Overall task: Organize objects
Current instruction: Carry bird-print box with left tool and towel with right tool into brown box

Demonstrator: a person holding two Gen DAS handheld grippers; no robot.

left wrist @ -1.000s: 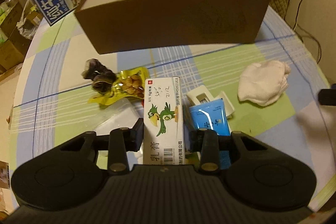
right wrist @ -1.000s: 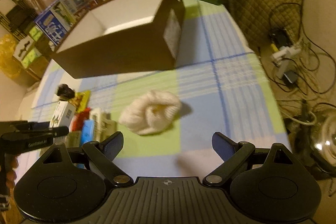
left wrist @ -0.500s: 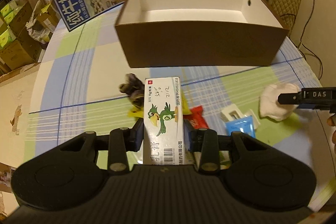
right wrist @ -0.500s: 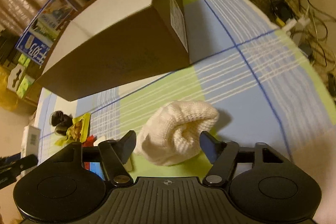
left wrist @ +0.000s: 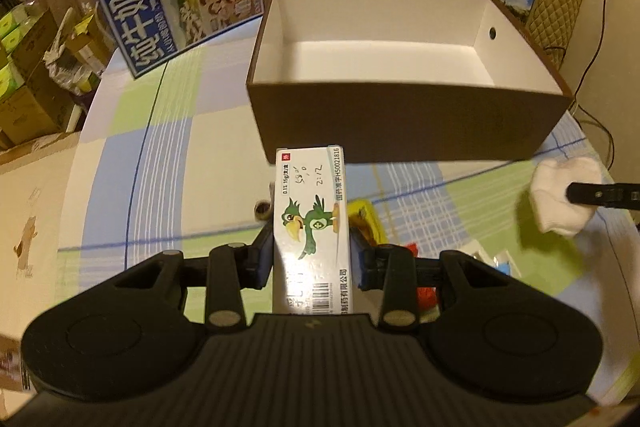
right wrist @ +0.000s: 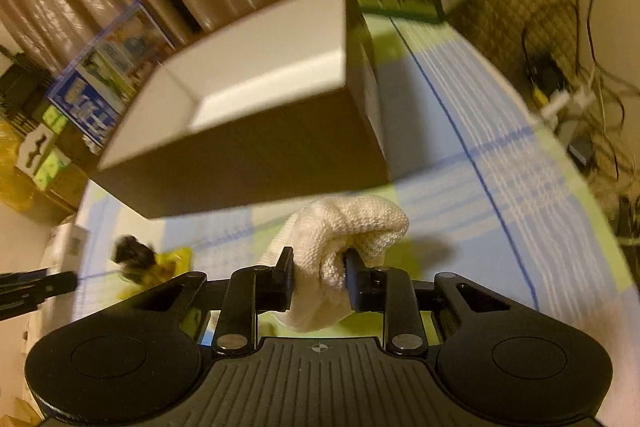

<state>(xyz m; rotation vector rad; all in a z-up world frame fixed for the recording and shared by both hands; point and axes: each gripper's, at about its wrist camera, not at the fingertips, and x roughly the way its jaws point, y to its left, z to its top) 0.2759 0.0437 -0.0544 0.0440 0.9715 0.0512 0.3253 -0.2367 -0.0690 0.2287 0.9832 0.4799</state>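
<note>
Right wrist view puts your right tongs (right wrist: 318, 281) closed on the white knitted cloth (right wrist: 344, 247): the jaws have just been closing, they stood wide a second ago with the cloth lying loose ahead of them, and now both pads pinch its near fold. That reads as the pick made, so what is left for this item looks like the carry to the brown box (right wrist: 256, 131), which sits just beyond the cloth with its white inside facing you. Your left tongs (left wrist: 312, 261) grip the white medicine carton (left wrist: 312, 223) with the green bird, as they did a second ago, and the box now stands nearer and more centred ahead of that carton, so both items seem set for the drop. The left wrist view gives you what the right cannot: the whole floor of the box (left wrist: 384, 63), bare, and the cloth seen from the side by the worktop's (left wrist: 168, 163) right edge with a black tong finger against it. The right wrist view alone shows the pinch itself, plus the dark bundle (right wrist: 134, 253) and yellow snack packet (right wrist: 168, 263) left on the checked cloth to the left.
</note>
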